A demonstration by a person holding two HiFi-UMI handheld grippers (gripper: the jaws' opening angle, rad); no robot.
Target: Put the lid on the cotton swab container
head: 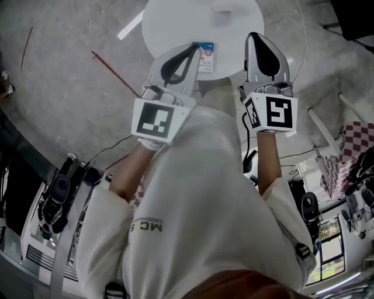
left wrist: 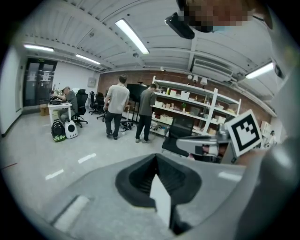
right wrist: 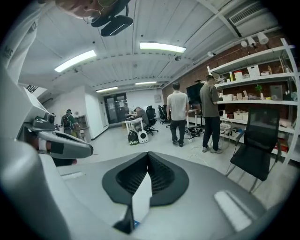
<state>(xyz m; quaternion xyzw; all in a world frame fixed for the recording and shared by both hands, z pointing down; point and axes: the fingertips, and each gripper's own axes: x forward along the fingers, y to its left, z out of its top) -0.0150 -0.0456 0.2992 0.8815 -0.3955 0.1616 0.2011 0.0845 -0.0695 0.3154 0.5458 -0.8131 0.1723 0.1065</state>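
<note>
- The left gripper (head: 194, 49), grey plastic with black ribbed pads and a square-marker cube at its rear, was held up in front of the person's chest. Its jaws were pressed together at the tips with nothing between them.
- The right gripper (head: 253, 37), of the same make, stood just beside it at the same height. Its jaws were likewise closed on each other and held nothing.
- Below both, in the head view, a round white table (head: 169, 23) stood on a grey speckled floor (head: 70, 70).
- A small blue-and-white rectangular box (head: 205, 56), seemingly the cotton swab container, lay at the table's near edge. It showed between the two grippers, with the left one's tip overlapping its left side in the picture; neither touched it.
- A small pale object (head: 224, 7) sat near the table's far edge, too washed out to identify.
- Both gripper views faced out over the room rather than down at the table.
- The left gripper view showed two standing people (left wrist: 117, 105) beside white metal shelves (left wrist: 187, 101).
- The right gripper view showed a black office chair (right wrist: 258, 140) and long ceiling strip lights (right wrist: 161, 47).
</note>
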